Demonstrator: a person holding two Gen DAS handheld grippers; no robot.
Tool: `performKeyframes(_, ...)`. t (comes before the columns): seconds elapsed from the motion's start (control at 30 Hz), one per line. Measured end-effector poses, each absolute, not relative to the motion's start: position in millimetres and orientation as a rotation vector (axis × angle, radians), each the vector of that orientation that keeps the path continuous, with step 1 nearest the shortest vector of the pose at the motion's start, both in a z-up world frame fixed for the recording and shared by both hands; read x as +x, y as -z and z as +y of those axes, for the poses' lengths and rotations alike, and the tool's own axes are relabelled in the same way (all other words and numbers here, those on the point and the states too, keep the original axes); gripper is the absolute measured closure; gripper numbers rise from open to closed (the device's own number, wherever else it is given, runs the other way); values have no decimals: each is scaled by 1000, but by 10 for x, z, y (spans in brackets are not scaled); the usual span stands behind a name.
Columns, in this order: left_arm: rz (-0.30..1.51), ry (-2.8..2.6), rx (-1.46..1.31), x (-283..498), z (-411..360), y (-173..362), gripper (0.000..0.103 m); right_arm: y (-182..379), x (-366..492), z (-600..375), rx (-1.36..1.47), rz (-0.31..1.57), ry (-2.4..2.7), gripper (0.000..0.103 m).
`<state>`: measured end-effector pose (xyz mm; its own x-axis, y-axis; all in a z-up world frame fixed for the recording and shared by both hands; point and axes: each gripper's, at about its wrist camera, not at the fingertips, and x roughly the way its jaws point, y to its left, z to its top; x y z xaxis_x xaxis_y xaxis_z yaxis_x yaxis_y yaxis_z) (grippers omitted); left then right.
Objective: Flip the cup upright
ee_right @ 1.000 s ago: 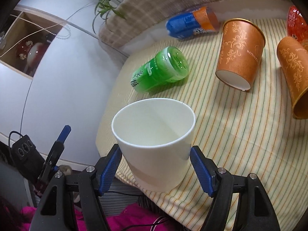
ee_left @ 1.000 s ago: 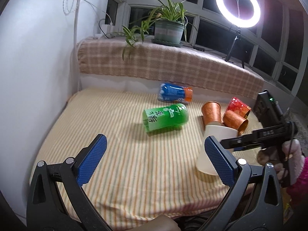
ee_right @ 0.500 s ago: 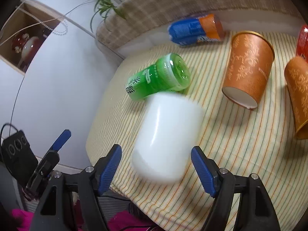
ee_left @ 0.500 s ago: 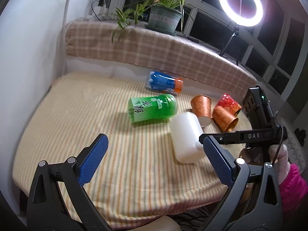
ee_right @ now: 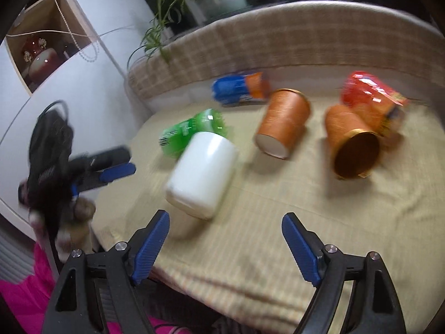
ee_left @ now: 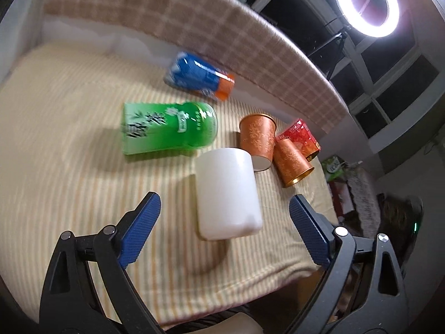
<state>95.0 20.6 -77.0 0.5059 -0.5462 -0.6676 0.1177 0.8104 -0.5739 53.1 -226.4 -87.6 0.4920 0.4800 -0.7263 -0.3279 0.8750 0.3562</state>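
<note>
A white cup [ee_left: 226,192] lies on its side on the striped cloth, its closed bottom toward the front edge; it also shows in the right wrist view [ee_right: 203,174]. My left gripper [ee_left: 225,233] is open, its blue fingers on either side of the cup's bottom end, not touching it. My right gripper [ee_right: 225,247] is open and empty, just in front of and right of the cup. The left gripper [ee_right: 111,171] also shows at the left of the right wrist view.
A green bottle [ee_left: 167,126] and a blue-orange bottle [ee_left: 200,76] lie behind the cup. Two orange paper cups [ee_left: 258,139] [ee_left: 292,162] and a red packet [ee_left: 299,136] lie to the right. The cloth's front edge [ee_right: 250,292] is close. A checked ledge [ee_left: 194,27] runs behind.
The white cup stood upright between the right gripper's fingers, then tipped over and now lies on its side. The right gripper drew back; the left gripper moved in around the cup.
</note>
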Motion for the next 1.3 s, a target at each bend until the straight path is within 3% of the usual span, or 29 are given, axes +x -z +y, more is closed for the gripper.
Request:
performKeyframes(0.33, 1097, 445, -580, 1417, 5, 1095, 10, 894, 219, -2709, 244, 914, -352, 18)
performKeyframes(0.5, 1133, 447, -577, 1539, -66, 1199, 17, 872, 174, -2740, 239, 906, -347, 18)
performKeyframes(0.8, 1163, 471, -571, 1633, -145, 1271, 17, 913, 200, -2711, 227, 905, -323, 18)
performKeyframes(0.97, 1176, 475, -554, 1653, -193, 1305, 20, 904, 212, -2733, 235, 896, -311, 18)
performKeyframes(1.03, 1177, 475, -541, 1656, -214, 1312, 28, 900, 220, -2748, 240, 894, -304, 18)
performKeyframes(1.3, 1156, 479, -487, 1612, -285, 1258, 28, 916, 239, -2815, 260, 895, -284, 18)
